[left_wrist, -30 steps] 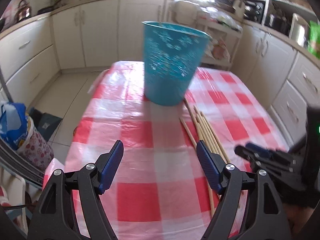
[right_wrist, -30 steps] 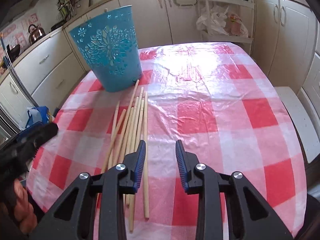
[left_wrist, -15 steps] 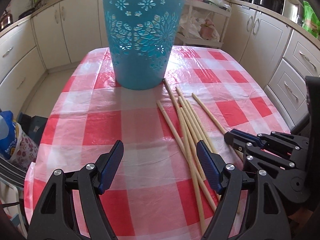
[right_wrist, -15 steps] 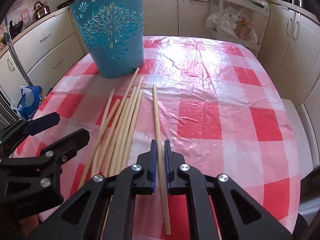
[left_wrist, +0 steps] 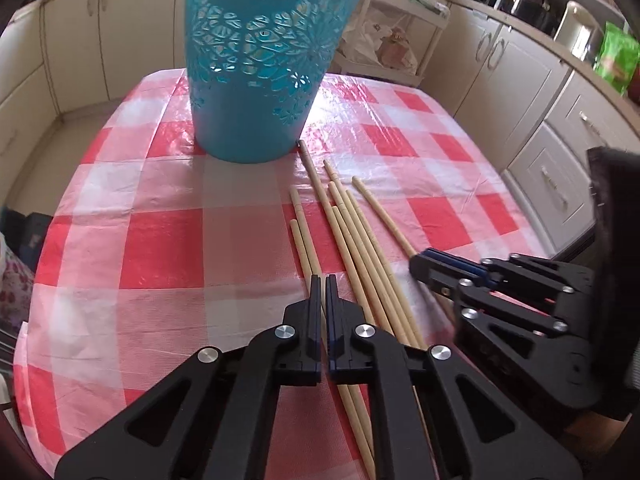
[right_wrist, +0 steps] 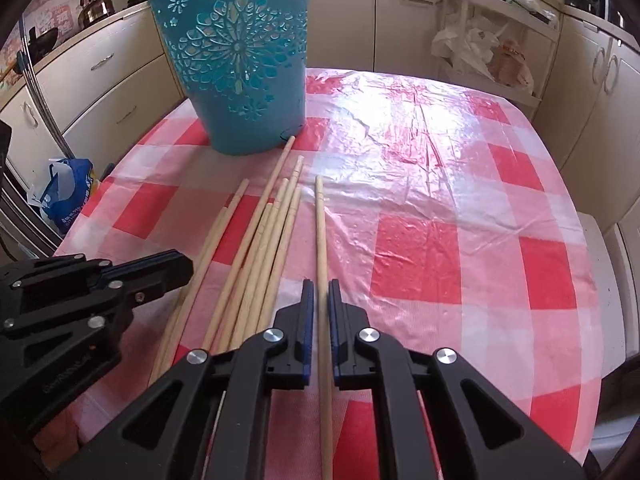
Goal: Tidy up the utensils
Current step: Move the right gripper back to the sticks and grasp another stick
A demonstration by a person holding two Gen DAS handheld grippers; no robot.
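Several long wooden sticks [left_wrist: 360, 236] lie side by side on the red-and-white checked tablecloth [left_wrist: 160, 248], in front of a tall blue cut-out basket [left_wrist: 260, 60]. My left gripper [left_wrist: 323, 280] is shut on one of the left-most sticks [left_wrist: 306, 240]. My right gripper [right_wrist: 320, 286] is shut on the right-most stick [right_wrist: 320, 232], which lies apart from the bundle [right_wrist: 264, 240]. The basket [right_wrist: 240, 60] stands upright at the far left of the table. Each gripper shows in the other's view: the right one [left_wrist: 424, 264], the left one [right_wrist: 176, 268].
Cream kitchen cabinets [right_wrist: 100, 80] surround the table. A blue bag [right_wrist: 64, 196] sits on the floor to the left. A rack with plastic bags [right_wrist: 488, 52] stands behind the table. The table edge [right_wrist: 596, 320] is close on the right.
My left gripper has shut on a stick at the left of the bundle and moved forward. My right gripper stays shut on the right-most stick and has moved slightly toward the basket.
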